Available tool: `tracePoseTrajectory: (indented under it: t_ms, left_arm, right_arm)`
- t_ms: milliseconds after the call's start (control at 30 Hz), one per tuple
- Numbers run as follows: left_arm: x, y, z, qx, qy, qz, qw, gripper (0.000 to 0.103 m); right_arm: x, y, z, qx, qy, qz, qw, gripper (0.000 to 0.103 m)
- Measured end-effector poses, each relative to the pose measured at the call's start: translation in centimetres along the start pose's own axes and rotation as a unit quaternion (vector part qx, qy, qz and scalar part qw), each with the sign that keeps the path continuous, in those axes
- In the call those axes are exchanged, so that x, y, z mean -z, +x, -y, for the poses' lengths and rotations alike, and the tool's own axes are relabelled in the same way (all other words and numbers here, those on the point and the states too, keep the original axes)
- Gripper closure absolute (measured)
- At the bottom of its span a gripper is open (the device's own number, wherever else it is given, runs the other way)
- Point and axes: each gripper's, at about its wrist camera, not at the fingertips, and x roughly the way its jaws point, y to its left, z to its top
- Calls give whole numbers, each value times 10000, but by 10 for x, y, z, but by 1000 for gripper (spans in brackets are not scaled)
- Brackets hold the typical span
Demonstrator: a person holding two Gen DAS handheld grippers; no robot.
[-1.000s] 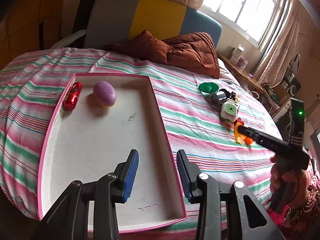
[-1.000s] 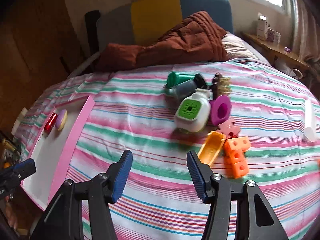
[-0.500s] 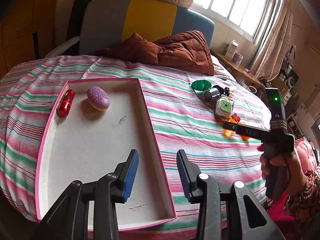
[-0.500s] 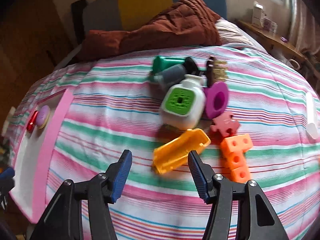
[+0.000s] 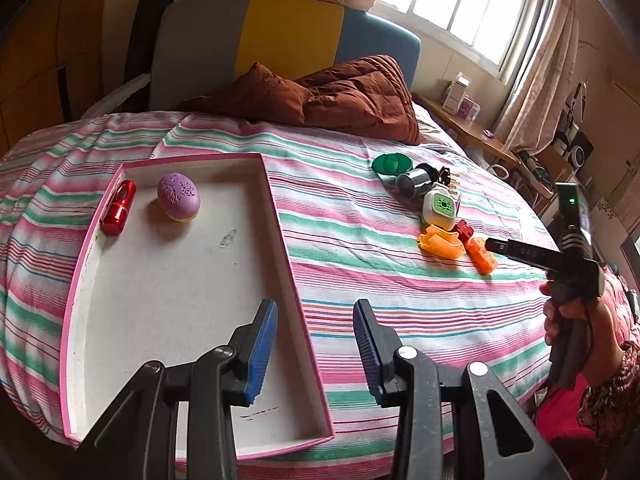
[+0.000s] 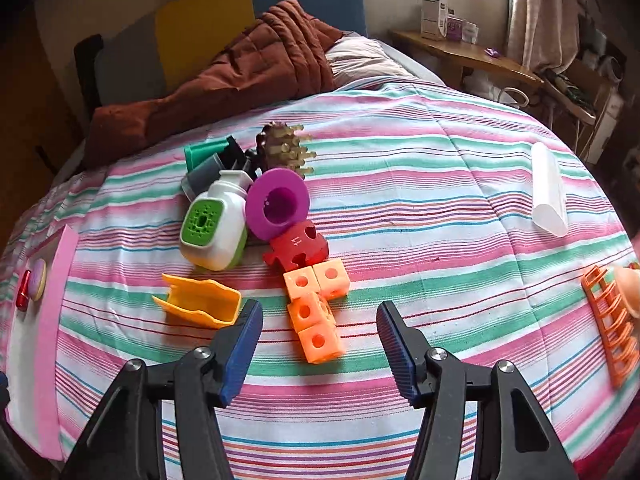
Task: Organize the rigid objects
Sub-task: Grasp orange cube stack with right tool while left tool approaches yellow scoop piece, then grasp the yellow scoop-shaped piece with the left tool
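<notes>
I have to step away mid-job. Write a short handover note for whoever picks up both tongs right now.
Left tongs: open, empty, over the pink tray's near edge.
Right tongs: closing, nothing gripped; the orange linked cubes lie between the tips.
Done: red capsule and purple egg are in the tray.
Left on the striped bedspread: yellow scoop, red puzzle piece, white-and-green bottle, purple funnel, the green and grey pieces behind, white tube, orange grid.

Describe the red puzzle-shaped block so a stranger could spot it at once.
On the striped bedspread lies a cluster of toys. The red block sits below the purple cup, touching the orange cubes. It alone is red, with jigsaw notches.
</notes>
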Motion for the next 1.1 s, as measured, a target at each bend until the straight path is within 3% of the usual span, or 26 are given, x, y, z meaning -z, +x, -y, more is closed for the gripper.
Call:
tracePoseTrajectory:
  t_ms: [200,300,600,700,867,1033,1100]
  left_arm:
    - [-5,-3,18,42,301,49,9995,64]
    - [-9,-4,29,73,475,75,9988,64]
    - [-35,22,85,423,1188,-41,9920,63]
    - [-46,47,113,461,1614,-57,9858,63]
    - [-58,105,147,350,2033,-435,9775,63]
    - [-76,146,166,508,2203,-542,9726,63]
    - [-78,163,170,753,2342,-803,9659,63]
  right_arm:
    - [-8,31,-2,127,-210,-275,9993,54]
    - [-5,35,2,75,-150,-340,9993,74]
    - [22,14,16,70,-299,-592,9978,75]
    - [27,10,21,-13,-75,-586,9983,75]
    - [29,8,28,-150,172,-479,9986,75]
    - [26,10,33,-270,272,-555,9977,75]
    - [30,5,35,-374,388,-593,9968,75]
